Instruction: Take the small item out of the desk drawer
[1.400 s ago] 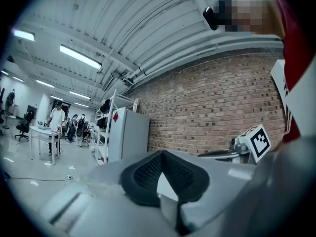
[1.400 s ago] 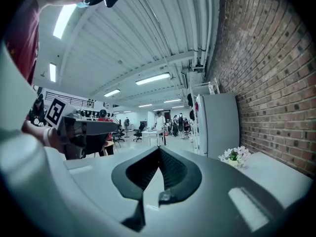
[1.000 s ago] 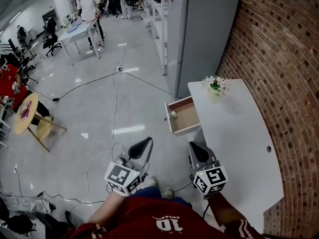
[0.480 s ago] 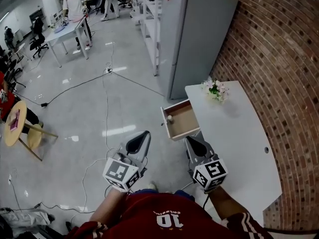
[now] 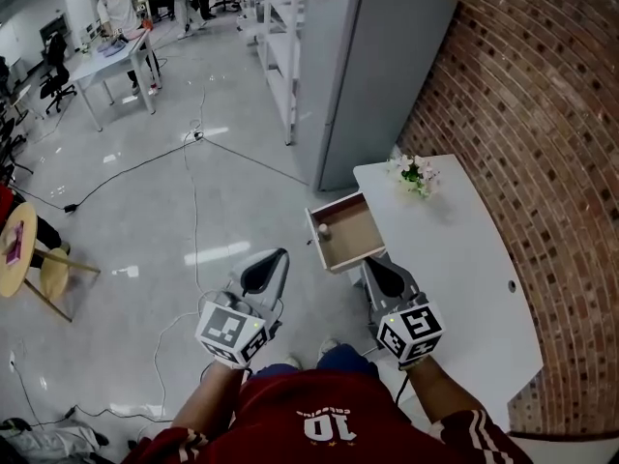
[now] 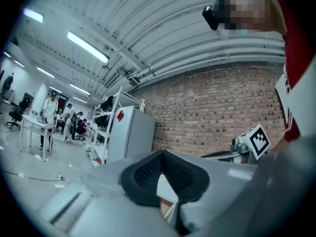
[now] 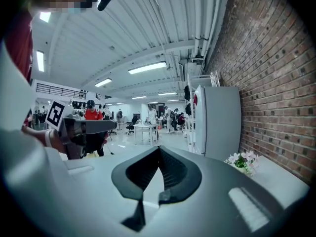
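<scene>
Approaching is the step in hand: lower left of centre, the left gripper [image 5: 272,263] hangs empty, jaws together. Mid-frame, a small pale ball [image 5: 323,229] lies at the open drawer's [image 5: 352,234] left end. The right gripper [image 5: 378,274] (closed too, holding nothing) must open before reaching in.

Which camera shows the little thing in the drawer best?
The head view. It looks down into the open drawer, where the small pale item lies near one corner. Neither gripper view shows the item; both look out across the room instead.
</scene>
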`<state>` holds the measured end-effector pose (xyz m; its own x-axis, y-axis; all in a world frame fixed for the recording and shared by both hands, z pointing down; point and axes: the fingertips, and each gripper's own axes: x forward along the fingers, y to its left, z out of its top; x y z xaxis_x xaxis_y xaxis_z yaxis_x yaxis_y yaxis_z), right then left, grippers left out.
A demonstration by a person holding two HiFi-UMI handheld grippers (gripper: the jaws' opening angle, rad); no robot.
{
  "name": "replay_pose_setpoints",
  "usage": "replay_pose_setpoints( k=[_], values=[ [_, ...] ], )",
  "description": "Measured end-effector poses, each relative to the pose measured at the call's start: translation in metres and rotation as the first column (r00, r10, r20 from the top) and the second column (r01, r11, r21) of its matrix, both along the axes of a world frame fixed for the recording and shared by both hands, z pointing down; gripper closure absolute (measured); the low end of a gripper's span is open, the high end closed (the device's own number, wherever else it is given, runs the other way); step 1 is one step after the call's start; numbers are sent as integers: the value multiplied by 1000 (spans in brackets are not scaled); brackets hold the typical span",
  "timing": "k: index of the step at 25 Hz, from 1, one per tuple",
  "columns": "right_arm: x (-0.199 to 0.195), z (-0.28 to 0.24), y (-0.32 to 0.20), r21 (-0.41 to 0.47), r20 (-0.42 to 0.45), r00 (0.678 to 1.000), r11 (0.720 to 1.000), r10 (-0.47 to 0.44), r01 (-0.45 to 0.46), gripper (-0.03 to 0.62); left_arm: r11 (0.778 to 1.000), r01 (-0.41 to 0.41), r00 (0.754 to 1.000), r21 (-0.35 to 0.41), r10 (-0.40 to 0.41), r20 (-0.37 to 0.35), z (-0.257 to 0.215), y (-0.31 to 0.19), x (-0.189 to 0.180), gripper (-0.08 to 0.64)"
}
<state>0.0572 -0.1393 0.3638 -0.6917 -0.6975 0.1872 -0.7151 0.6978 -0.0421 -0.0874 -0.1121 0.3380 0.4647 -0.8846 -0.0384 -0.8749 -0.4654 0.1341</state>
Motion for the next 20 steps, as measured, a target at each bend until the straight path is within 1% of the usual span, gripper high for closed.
replay_pose_setpoints(
  k=[4,8,11,14,15,16,20],
  values=[
    [0,0,-10,27,-6,1000,999,21,-21,595,1000,-19,1000,6,19,-5,2,-6,-1,561],
    [2,2,-28,40,8,999,998,44,-45,594,1000,-24,1000,6,24,13,3,-19,-1,561],
    [4,8,-40,43,3,999,998,45,-45,594,999,-32,999,0,32,23,4,-29,2,561],
    [4,11,-47,66,-6,999,997,35,-34,594,999,-45,998,9,44,44,5,-36,6,561],
    [3,12,-50,72,-8,1000,997,29,-29,586,999,-44,998,10,43,46,5,-39,6,561],
    [2,13,-53,77,-10,1000,997,23,-22,558,999,-41,998,8,40,46,5,-43,6,561],
    [3,22,-73,80,-24,1000,997,7,-5,516,999,-32,998,7,32,51,8,-59,8,561]
  ],
)
